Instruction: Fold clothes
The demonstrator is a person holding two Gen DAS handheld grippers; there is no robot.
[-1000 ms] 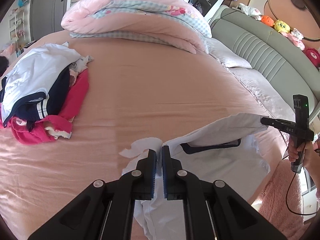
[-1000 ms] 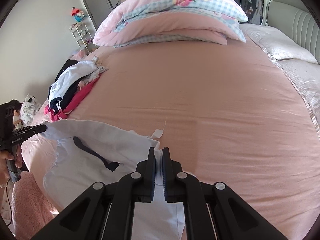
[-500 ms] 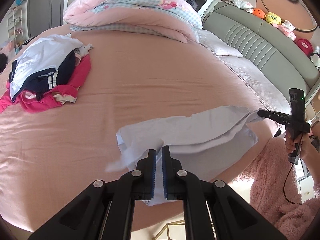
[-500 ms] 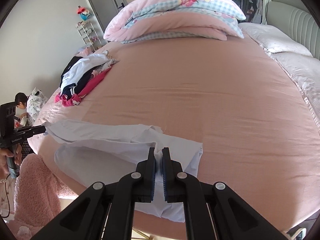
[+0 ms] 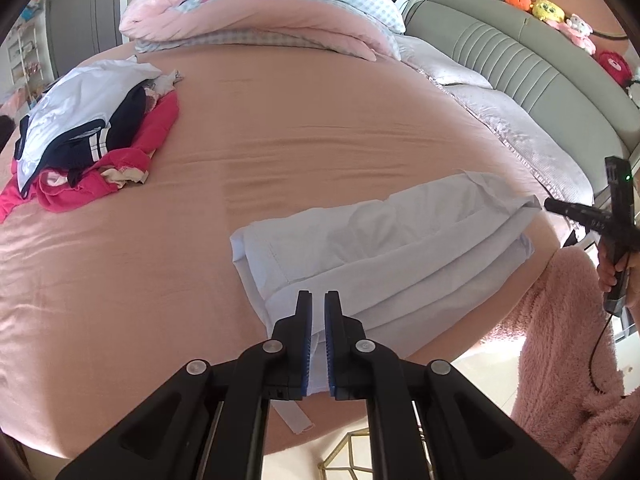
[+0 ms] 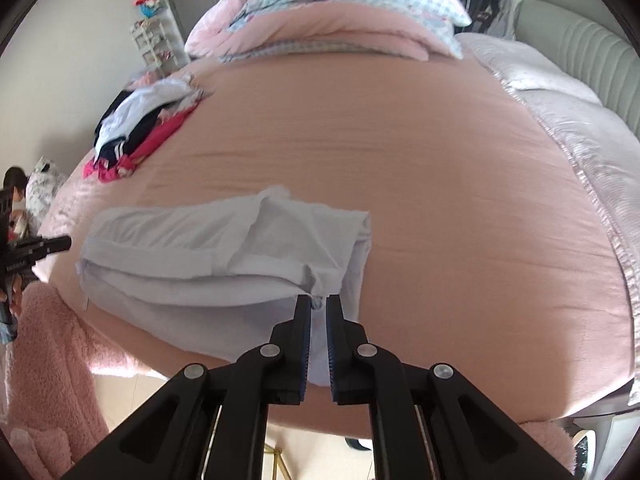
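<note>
Bed point(image 5: 320, 128): pink sheet, fills most of both views. Grey padded headboard point(image 5: 520, 64) along its right side, a row of plush toys point(image 5: 560, 12) on top of it.

Folded pink and blue-check duvet point(image 5: 260, 12) lies at the far end of the bed.

Pile of unfolded clothes point(image 5: 88, 140) (white, navy, magenta) sits on the far left part of the sheet, well apart from the work item.

Pale blue garment point(image 5: 380, 248): lies near the front edge of the bed, doubled over into a long band several layers thick, its lower part hanging over the edge. A loose strip dangles below the left end.

Left claw point(image 5: 316, 320): narrow gap, cloth of the garment's left end caught between the blue pads.

Right claw point(image 6: 319, 320): narrow gap, a small bunch of the garment's right end between the fingers; whether it is pinched tight I cannot tell.

A hand point(image 5: 616, 264) grips the right claw's handle, beside a fluffy pink sleeve point(image 5: 560, 340).
</note>
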